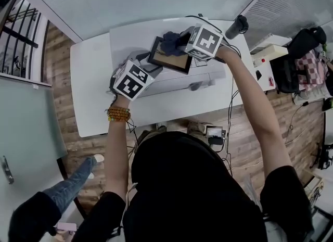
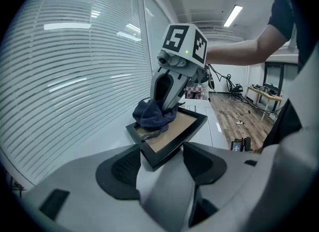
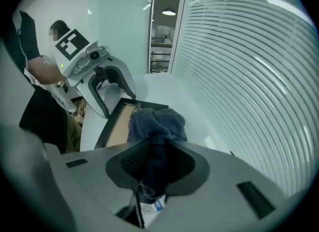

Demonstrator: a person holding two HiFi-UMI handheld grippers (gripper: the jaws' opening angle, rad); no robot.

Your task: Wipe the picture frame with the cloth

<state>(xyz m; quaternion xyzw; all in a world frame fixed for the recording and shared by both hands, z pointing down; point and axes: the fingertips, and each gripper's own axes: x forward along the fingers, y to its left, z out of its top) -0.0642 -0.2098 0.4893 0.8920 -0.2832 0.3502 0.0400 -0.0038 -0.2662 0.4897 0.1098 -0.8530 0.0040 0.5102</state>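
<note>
We see a dark blue cloth [image 3: 158, 121] and a black picture frame [image 2: 172, 135] with a tan panel. The tabletop [image 1: 93, 79] is white. The left claw [image 2: 160, 156] and right claw [image 3: 157, 163] are grey with black pads, and their cubes [image 1: 133, 79] carry black-and-white square markers. The beads [image 1: 118, 114] at centre left of the head view are orange.

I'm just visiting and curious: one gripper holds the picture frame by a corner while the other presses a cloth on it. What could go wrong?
The left gripper grips the picture frame only at one corner, so a push from the right gripper may twist it or slip it out. The bunched cloth covers just one end, so the rest may go unwiped.
</note>
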